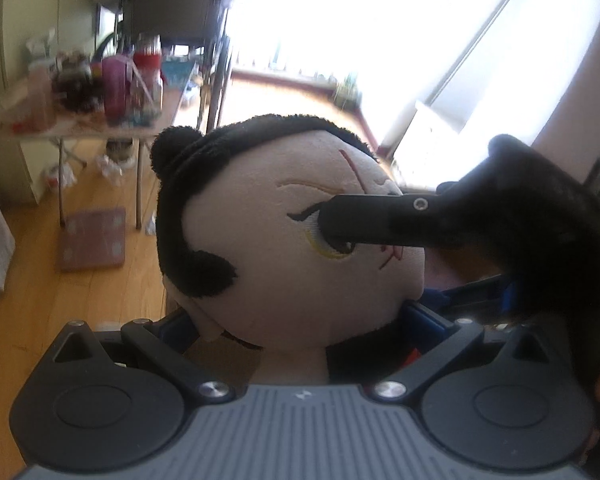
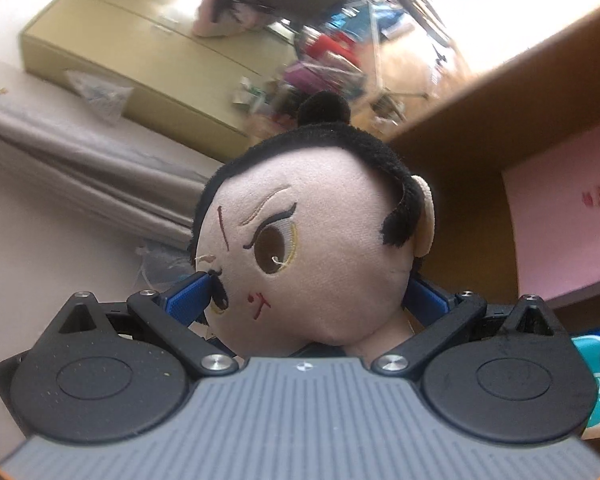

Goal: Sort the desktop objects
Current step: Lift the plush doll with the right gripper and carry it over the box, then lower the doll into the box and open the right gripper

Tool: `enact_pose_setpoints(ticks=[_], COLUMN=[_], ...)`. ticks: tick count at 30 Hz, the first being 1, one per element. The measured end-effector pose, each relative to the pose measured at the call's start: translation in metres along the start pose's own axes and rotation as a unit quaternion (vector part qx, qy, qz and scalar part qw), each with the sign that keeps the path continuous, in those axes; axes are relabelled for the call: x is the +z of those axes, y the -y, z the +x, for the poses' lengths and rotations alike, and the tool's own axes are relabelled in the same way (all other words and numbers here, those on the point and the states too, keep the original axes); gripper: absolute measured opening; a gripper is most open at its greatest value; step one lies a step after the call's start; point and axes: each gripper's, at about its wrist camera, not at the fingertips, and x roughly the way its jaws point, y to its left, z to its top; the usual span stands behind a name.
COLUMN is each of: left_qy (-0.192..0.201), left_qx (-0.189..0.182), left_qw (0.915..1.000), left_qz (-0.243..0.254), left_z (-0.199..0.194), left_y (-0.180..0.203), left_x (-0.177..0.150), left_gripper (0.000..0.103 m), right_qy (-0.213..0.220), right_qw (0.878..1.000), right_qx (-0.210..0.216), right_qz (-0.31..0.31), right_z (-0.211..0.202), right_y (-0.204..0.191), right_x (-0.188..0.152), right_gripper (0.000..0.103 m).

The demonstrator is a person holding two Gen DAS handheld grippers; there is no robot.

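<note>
A plush doll with a big pink face, black hair and a top bun fills the middle of both views. In the left wrist view my left gripper is shut on the doll's neck, its blue pads mostly hidden behind the head. A black finger of the other gripper lies across the doll's face. In the right wrist view the doll sits between my right gripper's blue pads, which press the sides of its head.
A cluttered folding table stands far left on a wooden floor, with a flat pink scale under it. In the right view a wooden shelf edge, a pink panel and a teal packet lie right; a beige cabinet is behind.
</note>
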Motion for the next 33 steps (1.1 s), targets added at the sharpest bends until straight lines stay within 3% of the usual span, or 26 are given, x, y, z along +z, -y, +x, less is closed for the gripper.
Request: enact_pose_setpoints(ticks=[6,10,16,20,25,33], left_qy=[-0.047,-0.043,-0.035,-0.029,-0.018,-0.009], left_qx=[0.006,0.005,-0.004,-0.018,-0.043,-0.050], left_qw=[0.9989,0.9990,0.9993,0.9989,0.9970,0.9966], left_qz=[-0.006,0.002,-0.013,-0.032,-0.063,-0.065], left_z=[0.021,0.015,-0.005,-0.025,-0.054,-0.083], left_y=[-0.011,-0.015,-0.019,-0.021,-0.022,-0.017], left_x=[-0.009,-0.009,-0.012,-0.023,-0.048,-0.072], left_gripper=[0.103,0.103,0.103,0.103,0.103,0.103], right_qy=[-0.031,-0.065,-0.060,-0.038,-0.071,-0.069], right_qw=[0.998,0.994,0.995,0.996,0.992,0.992], right_qx=[-0.023,-0.056,-0.067,-0.077,-0.097,-0.106], right_qz=[0.058,0.067,0.048,0.033,0.050,0.030], right_z=[0.026,0.037,0.017,0.002,0.023,0.035], right_y=[0.043,0.056,0.047,0.036,0.041,0.034], right_x=[-0.009,-0.019,-0.023,-0.020,-0.024,-0.036], right_gripper=[0.102,0.102,0.101,0.092,0.077,0.077])
